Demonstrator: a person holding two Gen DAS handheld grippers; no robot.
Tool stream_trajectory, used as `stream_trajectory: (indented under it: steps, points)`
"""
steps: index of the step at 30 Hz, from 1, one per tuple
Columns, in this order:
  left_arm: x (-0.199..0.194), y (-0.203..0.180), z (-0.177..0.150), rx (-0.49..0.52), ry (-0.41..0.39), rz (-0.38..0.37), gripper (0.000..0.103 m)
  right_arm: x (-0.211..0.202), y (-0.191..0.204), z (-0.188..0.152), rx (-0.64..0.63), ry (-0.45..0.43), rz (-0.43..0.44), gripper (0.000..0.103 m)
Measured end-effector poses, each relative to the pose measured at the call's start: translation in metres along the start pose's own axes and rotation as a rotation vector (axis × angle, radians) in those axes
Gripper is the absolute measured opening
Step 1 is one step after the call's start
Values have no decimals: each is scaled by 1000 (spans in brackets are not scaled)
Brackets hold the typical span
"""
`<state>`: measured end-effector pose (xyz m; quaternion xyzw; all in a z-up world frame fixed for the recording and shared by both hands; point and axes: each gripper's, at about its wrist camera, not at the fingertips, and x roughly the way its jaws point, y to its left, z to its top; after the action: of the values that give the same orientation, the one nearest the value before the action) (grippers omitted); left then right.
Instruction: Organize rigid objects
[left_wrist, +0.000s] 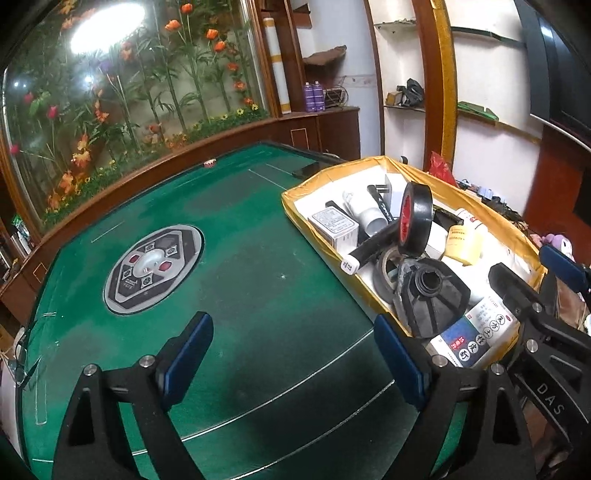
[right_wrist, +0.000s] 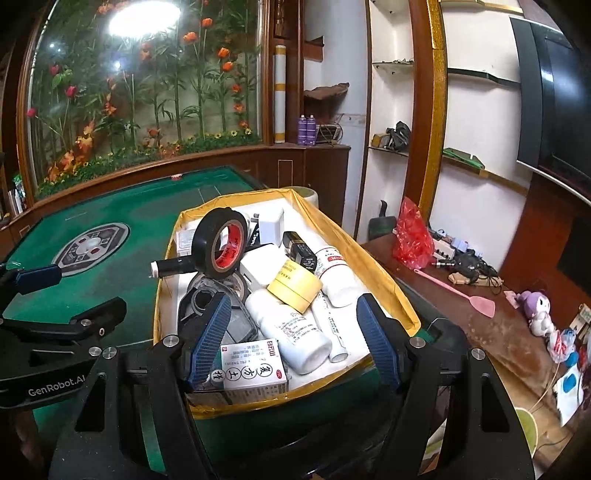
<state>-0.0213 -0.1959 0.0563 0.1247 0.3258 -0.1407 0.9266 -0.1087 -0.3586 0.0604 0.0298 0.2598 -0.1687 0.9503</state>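
Observation:
A box lined with yellow plastic (left_wrist: 317, 236) (right_wrist: 384, 266) sits on the green table, filled with several rigid items. A black tape roll with a red core (left_wrist: 415, 218) (right_wrist: 221, 247) stands on top, leaning on a black marker (right_wrist: 173, 266). Beside them lie a yellow tape roll (right_wrist: 293, 286), a white bottle (right_wrist: 291, 332) and a medicine carton (right_wrist: 251, 365) (left_wrist: 476, 332). My right gripper (right_wrist: 293, 339) hangs open over the box's near end, its pads clear of the carton and bottle below. My left gripper (left_wrist: 295, 360) is open over bare green felt, left of the box.
The green game table (left_wrist: 240, 295) has a round grey control panel (left_wrist: 153, 266) at its centre. To the right stands a wooden side table (right_wrist: 480, 325) with a red bag (right_wrist: 412, 236), a pink swatter (right_wrist: 472, 299) and a plush toy (right_wrist: 539, 310). A glass wall of flowers runs behind.

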Motion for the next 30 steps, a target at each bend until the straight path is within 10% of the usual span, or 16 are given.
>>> stream_trajectory:
  steps: [30]
  points:
    - [-1,-10,0,53,19,33,90,4,2,-4,8,10,9,71]
